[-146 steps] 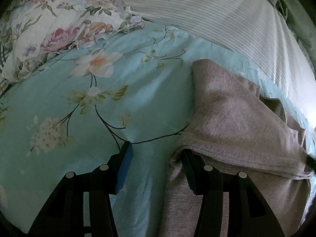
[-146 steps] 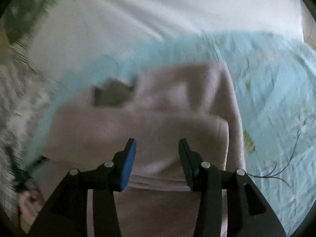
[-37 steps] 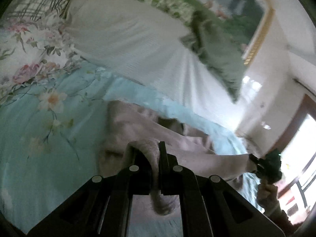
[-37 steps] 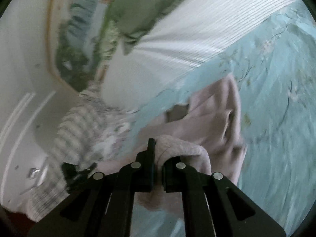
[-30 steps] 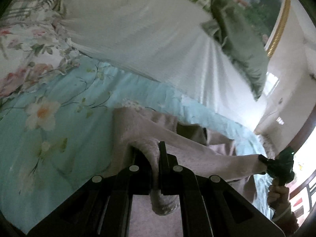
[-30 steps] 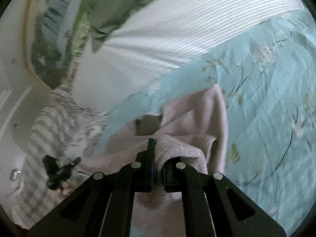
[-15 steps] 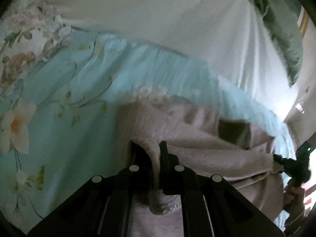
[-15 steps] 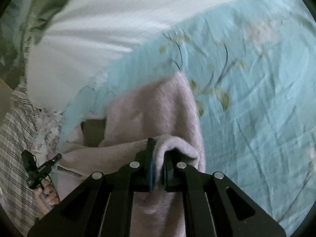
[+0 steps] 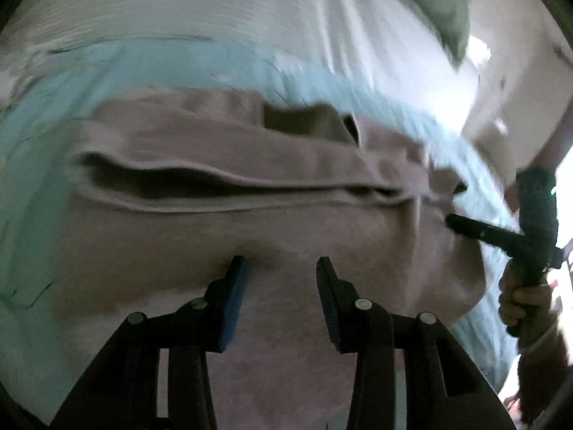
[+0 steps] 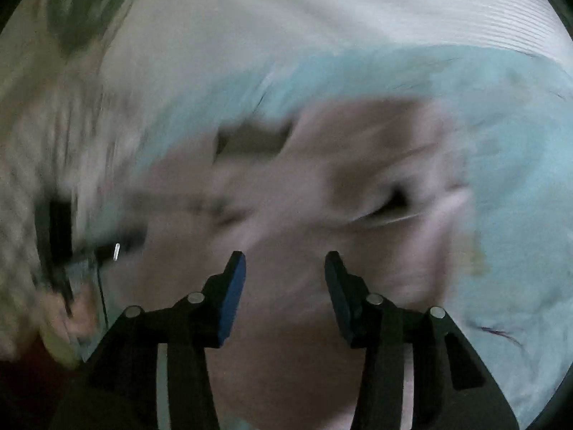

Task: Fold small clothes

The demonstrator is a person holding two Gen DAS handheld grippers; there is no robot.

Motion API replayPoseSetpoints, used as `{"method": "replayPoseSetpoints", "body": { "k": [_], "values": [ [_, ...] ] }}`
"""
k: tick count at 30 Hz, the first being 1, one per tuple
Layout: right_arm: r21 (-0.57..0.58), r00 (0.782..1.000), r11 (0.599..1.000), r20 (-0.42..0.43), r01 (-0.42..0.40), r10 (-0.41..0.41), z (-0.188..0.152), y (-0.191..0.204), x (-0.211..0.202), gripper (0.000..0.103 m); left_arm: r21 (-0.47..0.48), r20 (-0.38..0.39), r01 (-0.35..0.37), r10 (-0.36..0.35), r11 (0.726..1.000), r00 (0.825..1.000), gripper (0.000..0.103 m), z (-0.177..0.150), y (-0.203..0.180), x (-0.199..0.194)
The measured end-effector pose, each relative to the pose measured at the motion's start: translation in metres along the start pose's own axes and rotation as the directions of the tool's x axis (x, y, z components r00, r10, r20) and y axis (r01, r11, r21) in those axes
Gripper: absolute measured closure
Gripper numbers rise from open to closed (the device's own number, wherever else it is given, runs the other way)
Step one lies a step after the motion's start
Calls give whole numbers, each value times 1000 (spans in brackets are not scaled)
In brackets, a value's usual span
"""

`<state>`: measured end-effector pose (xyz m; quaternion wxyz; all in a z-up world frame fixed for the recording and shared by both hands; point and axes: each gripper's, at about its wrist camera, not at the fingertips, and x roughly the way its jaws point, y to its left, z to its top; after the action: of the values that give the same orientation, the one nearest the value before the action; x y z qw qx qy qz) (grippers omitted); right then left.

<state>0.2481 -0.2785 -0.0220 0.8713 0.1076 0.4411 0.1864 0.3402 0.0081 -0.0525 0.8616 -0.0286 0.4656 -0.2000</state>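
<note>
Lying folded on the light-blue bedsheet [image 9: 53, 114], the beige garment [image 9: 250, 236] is seen crisply from the left wrist, a doubled edge running across it. The left gripper [image 9: 281, 268] is held wide above the cloth, gripping nothing. The right gripper [image 10: 284, 265] is likewise spread and empty; its view is blurred, so the garment's folds are perhaps looser there.

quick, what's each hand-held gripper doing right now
Left hand-held gripper: open, holding nothing, over the garment.
Right hand-held gripper: open, holding nothing.
</note>
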Motion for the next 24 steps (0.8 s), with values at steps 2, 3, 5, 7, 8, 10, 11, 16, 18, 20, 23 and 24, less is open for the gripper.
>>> {"method": "replayPoseSetpoints", "body": {
  "k": [2,3,5,7,8,10,11,16,18,20,23,24],
  "values": [
    [-46,998,998,-40,51,-52,6,5,17,63,12,-41,-51,51,999,998,64,14,-2,19],
    [-44,996,996,-48,78,-80,14,0,24,67,1,-42,-48,48,999,998,63,23,0,22],
    [-21,992,993,-35,117,-118,31,-11,28,69,-20,-26,-76,76,997,997,63,42,8,26],
    [14,981,981,-5,194,-194,51,-28,28,69,-75,-6,-150,150,986,989,64,68,25,28],
    [44,975,975,16,219,-220,58,-35,26,69,-111,9,-163,165,980,986,65,78,35,28],
    [134,961,959,86,250,-262,71,-55,15,69,-176,35,-183,192,967,981,65,91,53,24],
    [183,952,950,123,254,-279,73,-65,7,69,-222,54,-189,206,957,977,65,97,64,20],
    [281,950,939,180,200,-256,54,-78,-27,66,-343,131,-131,186,930,974,54,86,86,-14],
    [263,958,950,183,169,-221,36,-68,-35,66,-333,142,-124,179,935,974,54,63,75,-28],
    [245,968,961,182,127,-174,17,-60,-41,66,-326,150,-87,142,942,978,54,40,62,-38],
    [252,980,964,157,82,-125,-17,-50,-44,66,-314,163,-16,71,949,984,54,-3,40,-55],
    [261,981,962,151,78,-121,-27,-49,-43,66,-309,165,1,52,951,985,53,-18,32,-60]
  ]
}}
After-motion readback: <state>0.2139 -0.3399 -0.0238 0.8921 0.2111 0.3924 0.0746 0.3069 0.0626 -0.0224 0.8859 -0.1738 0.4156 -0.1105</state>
